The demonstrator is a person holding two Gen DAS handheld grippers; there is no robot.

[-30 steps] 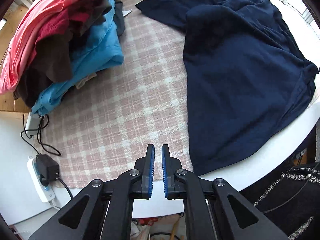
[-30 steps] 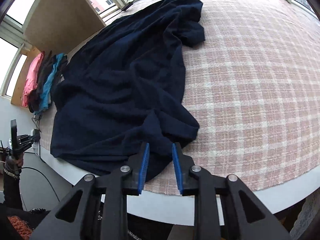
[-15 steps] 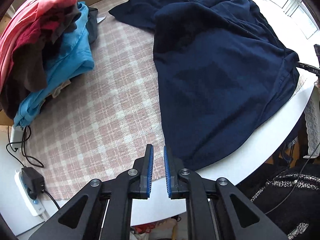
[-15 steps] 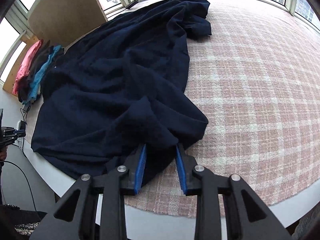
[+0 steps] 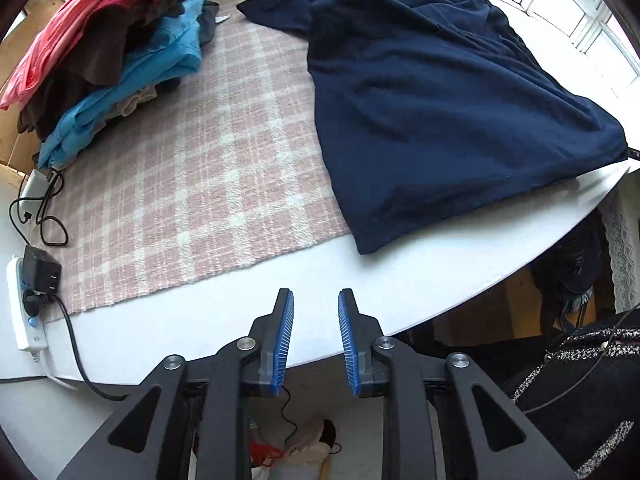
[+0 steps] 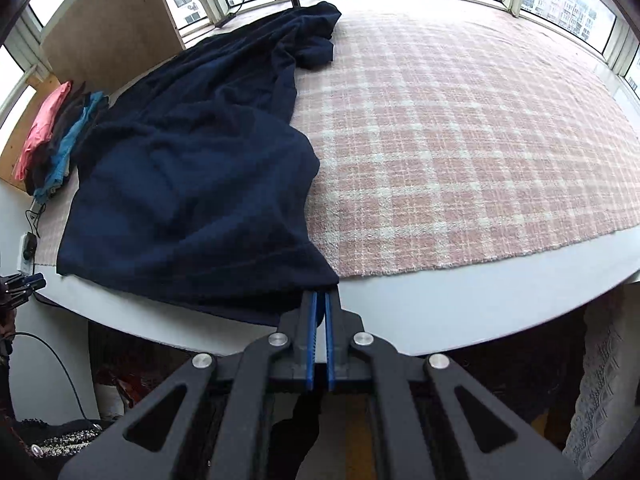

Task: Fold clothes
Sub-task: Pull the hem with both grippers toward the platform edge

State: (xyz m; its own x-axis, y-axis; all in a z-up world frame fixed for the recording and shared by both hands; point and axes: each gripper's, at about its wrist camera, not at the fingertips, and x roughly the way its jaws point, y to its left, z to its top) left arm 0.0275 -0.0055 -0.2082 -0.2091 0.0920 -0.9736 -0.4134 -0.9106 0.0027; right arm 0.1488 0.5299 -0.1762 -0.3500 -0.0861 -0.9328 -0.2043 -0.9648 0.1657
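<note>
**Navy garment pinched at its near corner by the right tool**

Navy garment [image 6: 192,184] is the thing here. The right tool [image 6: 320,308] has its blue pads squeezed narrow on the hem corner nearest the table edge, so the cloth is clamped between the jaws and pulled into a little point there. A bit of dark fabric hangs down below the tool too. From that corner the garment spreads away across the pink plaid blanket [image 6: 460,140] that covers most of the white table [image 6: 460,304], rumpled, with one end bunched up near the far window side.

The left tool [image 5: 315,334] is spread wide and holding nothing, hovering over the bare white strip of table at the near edge. The other near corner of the garment [image 5: 432,112] lies just ahead and to its right, sticking out past the blanket [image 5: 192,184] onto the table [image 5: 192,320], not touching the tool.

Further left, a pile of folded clothes [image 5: 108,48] (pink, brown, blue) sits at the far corner of the blanket, well apart from the navy piece. A power strip [image 5: 28,312] with a black adapter plugged in is at the left table edge.
</note>
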